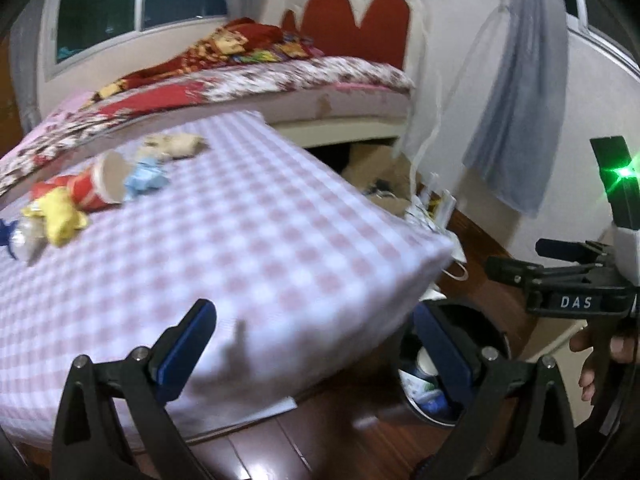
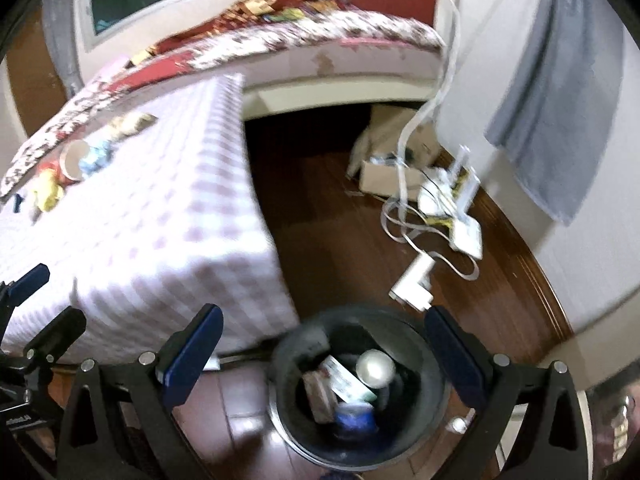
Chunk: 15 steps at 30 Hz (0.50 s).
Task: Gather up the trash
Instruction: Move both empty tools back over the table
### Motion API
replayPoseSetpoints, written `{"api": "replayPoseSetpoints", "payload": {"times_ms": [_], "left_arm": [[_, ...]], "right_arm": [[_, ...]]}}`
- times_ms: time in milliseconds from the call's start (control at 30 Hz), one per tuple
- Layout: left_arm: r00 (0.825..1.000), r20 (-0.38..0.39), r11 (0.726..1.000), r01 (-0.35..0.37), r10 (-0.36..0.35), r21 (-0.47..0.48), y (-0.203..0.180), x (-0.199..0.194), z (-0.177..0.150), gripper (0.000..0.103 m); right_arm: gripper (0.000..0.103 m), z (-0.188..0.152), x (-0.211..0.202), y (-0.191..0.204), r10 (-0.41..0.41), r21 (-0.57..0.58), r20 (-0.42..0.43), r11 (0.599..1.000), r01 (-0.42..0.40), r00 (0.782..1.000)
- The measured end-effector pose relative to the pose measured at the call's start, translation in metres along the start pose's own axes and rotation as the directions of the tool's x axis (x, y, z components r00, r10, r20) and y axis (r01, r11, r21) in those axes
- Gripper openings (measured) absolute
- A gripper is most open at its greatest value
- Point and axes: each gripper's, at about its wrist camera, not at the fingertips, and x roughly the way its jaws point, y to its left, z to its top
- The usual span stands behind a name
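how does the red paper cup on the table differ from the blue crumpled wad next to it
The red paper cup keeps its shape and lies on its side, open mouth showing; the blue crumpled wad is squashed and shapeless. The cup is red with a pale inside; the wad is light blue. The cup looks larger. Both rest on the checked tablecloth, uncollected.

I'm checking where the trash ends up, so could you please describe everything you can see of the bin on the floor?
The bin is a round, dark, open-topped container with a paler rim, standing upright on the wooden floor beside the corner of the checked table. It is partly filled: a pale rounded cup, a white packet and something blue lie inside, blurred. The right gripper hangs over it, jaws open and empty. No lid is visible.
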Motion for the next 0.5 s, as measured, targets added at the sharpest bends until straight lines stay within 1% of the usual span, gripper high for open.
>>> {"api": "replayPoseSetpoints", "payload": {"times_ms": [133,300,500], "left_arm": [[0.998,0.023,0.997,-0.055,0.056,-0.054,0.039,-0.009,0.004,0.1],[0.991,0.035,0.986,-0.121,0.126,-0.114,0.085,-0.019,0.002,0.1],[0.976,0.032,0.961,-0.204,0.214,-0.187,0.143,-0.03,-0.007,0.1]], "right_arm": [[0.102,0.019,0.001,0.039,0.055,-0.042,0.046,0.998,-0.053,0.997],[0.102,0.037,0.006,0.09,0.129,-0.096,0.076,0.988,-0.122,0.989],[0.102,0.052,0.017,0.151,0.204,-0.159,0.081,0.969,-0.19,0.976]]}}
